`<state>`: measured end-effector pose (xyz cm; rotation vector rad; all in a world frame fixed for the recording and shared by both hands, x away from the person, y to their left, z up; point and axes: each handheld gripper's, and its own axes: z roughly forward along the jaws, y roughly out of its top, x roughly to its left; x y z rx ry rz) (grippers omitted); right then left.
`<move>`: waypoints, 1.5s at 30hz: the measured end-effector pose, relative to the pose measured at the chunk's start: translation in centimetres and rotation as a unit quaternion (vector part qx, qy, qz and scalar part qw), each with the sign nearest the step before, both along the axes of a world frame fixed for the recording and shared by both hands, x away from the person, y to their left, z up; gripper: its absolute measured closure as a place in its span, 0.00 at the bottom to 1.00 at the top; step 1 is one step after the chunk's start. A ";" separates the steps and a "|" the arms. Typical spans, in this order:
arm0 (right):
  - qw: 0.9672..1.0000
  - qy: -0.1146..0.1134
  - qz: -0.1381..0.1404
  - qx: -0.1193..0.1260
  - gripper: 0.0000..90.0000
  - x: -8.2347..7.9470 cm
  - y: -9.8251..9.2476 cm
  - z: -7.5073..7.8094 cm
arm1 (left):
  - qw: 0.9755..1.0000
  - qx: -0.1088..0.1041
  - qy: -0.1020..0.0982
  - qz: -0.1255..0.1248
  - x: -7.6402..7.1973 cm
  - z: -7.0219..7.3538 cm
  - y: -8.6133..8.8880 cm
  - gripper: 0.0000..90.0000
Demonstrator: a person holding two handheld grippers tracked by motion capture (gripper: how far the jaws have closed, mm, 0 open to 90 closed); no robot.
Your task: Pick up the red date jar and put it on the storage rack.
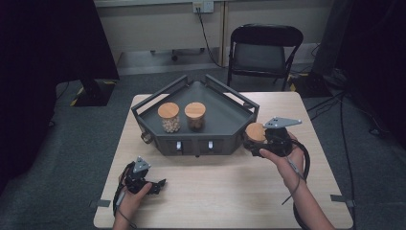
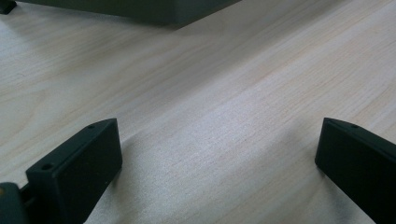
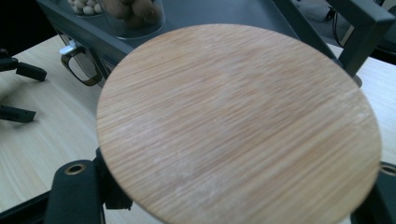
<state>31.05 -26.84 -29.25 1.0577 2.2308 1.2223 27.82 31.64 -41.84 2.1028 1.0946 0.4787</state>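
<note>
Fingers [image 3: 74, 191] around third jar [image 1: 255, 132] (two [image 1: 169, 117] shelved)

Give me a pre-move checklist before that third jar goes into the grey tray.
1. Right gripper holding the third jar: ok, jaws sit on either side under its wooden lid.
2. Lid seated on the jar: cannot tell, the body is hidden.
3. Free floor in the tray: ok, right of the two jars.
4. Tray rail cleared: not ok, the jar is outside the tray's right corner.
5. Left gripper out of the way: ok, open over bare table.
</note>
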 end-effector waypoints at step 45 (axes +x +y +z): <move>1.000 -0.007 0.004 -0.026 0.29 4.6 4.7 3.7 | 1.000 0.000 0.000 0.000 0.0 0.0 0.0 0.00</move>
